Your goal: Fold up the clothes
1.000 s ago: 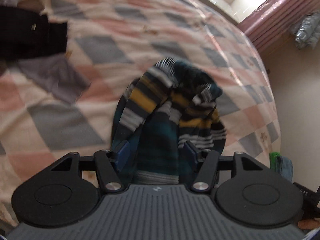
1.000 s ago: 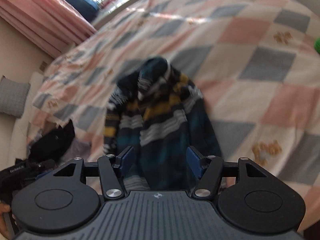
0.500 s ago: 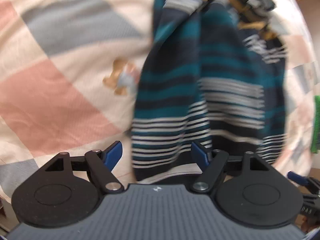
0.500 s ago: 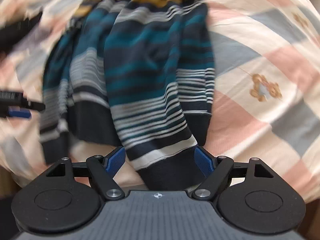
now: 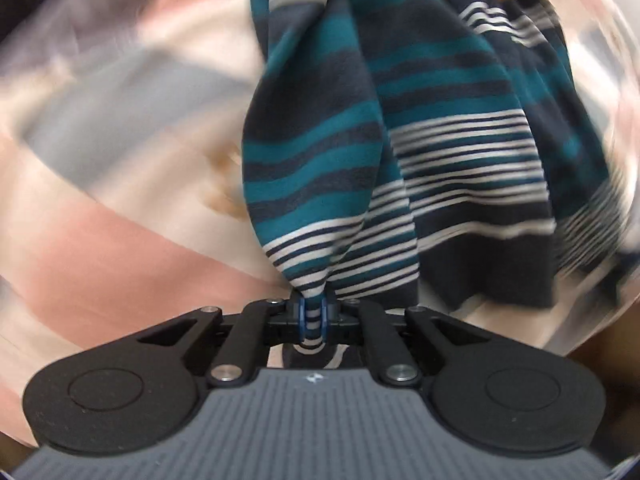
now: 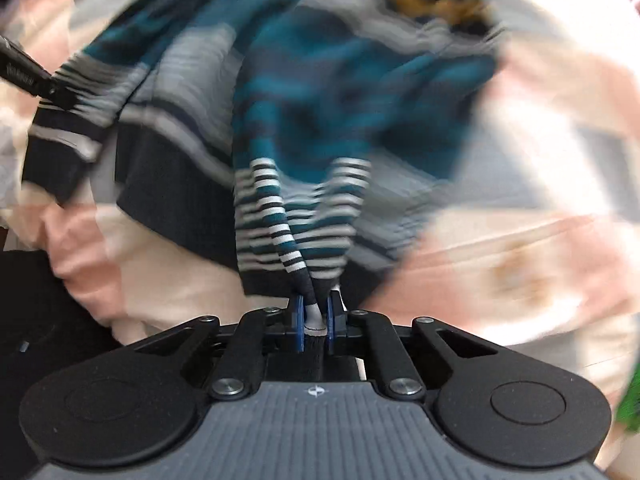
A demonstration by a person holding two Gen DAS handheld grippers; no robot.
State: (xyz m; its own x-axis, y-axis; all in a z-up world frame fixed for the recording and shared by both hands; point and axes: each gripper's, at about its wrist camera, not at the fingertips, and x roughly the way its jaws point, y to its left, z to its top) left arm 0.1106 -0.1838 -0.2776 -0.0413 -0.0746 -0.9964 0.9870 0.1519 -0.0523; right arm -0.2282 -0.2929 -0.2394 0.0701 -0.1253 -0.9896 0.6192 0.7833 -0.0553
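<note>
A striped sweater (image 5: 400, 128) in teal, navy, white and mustard lies bunched on a checked quilt (image 5: 120, 208). My left gripper (image 5: 314, 314) is shut on a pinch of its hem, and the cloth rises taut from the blue pads. In the right wrist view the same sweater (image 6: 320, 100) spreads ahead, blurred by motion. My right gripper (image 6: 314, 322) is shut on another fold of the hem. The tip of the left gripper (image 6: 28, 74) shows at the far left edge, holding the sweater's other corner.
The pink, grey and cream quilt (image 6: 540, 220) covers the bed on all sides. Something dark (image 6: 36, 320) lies past the bed's edge at lower left in the right wrist view, and a green object (image 6: 630, 404) sits at the right rim.
Both grippers were open around the hem half a second ago; both have since shut on it. The cloth is now pulled taut and the views are blurred by movement.
</note>
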